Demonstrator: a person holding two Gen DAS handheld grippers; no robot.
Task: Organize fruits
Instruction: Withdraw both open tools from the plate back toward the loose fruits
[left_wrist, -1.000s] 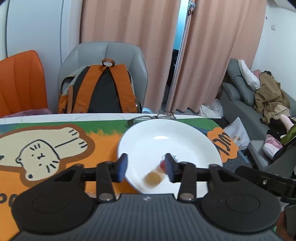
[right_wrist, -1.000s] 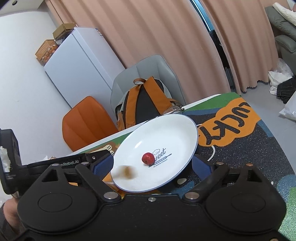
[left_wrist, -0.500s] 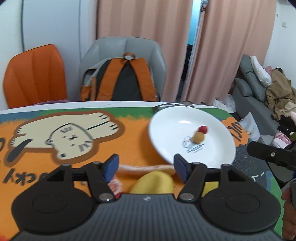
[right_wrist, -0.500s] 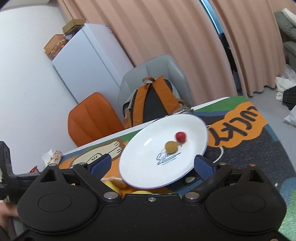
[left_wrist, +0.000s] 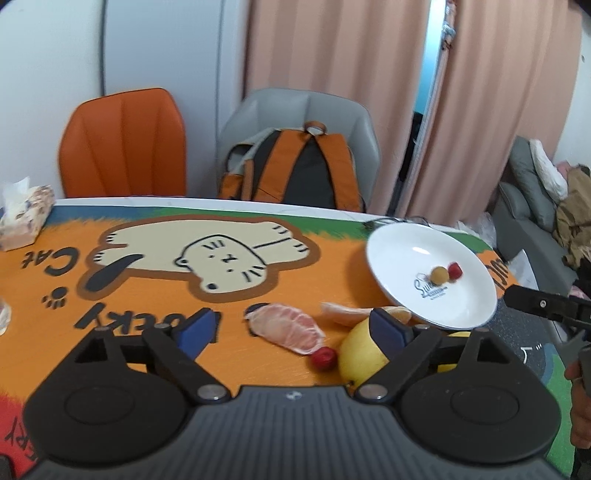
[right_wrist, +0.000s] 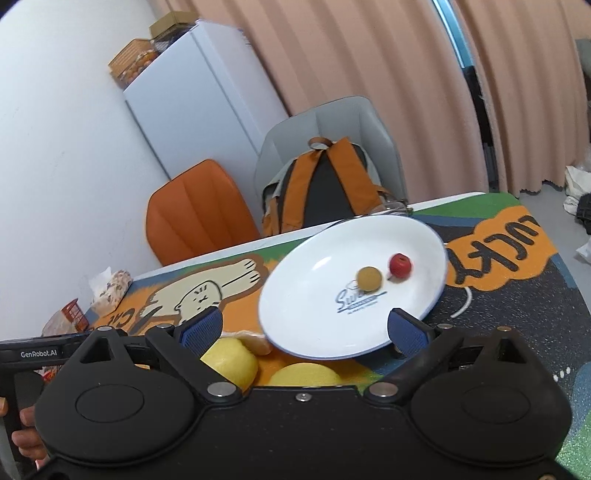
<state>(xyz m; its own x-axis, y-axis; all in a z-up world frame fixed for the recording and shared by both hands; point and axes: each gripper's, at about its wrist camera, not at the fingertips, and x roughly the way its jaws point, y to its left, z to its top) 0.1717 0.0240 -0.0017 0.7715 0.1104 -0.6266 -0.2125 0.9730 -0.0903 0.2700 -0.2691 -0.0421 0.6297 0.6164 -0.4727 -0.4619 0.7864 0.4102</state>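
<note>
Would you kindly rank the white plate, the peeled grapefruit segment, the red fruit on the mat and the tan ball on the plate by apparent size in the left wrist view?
1. White plate
2. Peeled grapefruit segment
3. Red fruit on the mat and tan ball: they look alike; the red one lies nearer the camera, so I leave them unranked.

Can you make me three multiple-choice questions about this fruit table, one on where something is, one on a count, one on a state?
1. Where is the tan round fruit?
A on the white plate
B on the mat
C on the orange chair

2. How many fruits lie on the plate?
A one
B two
C four

3. What is between the left gripper fingers?
A nothing gripped
B the plate
C the backpack

Answers: 1 A, it sits beside the red fruit by the logo. 2 B, only those two. 3 A, the jaws are opening, pads touching nothing.
</note>
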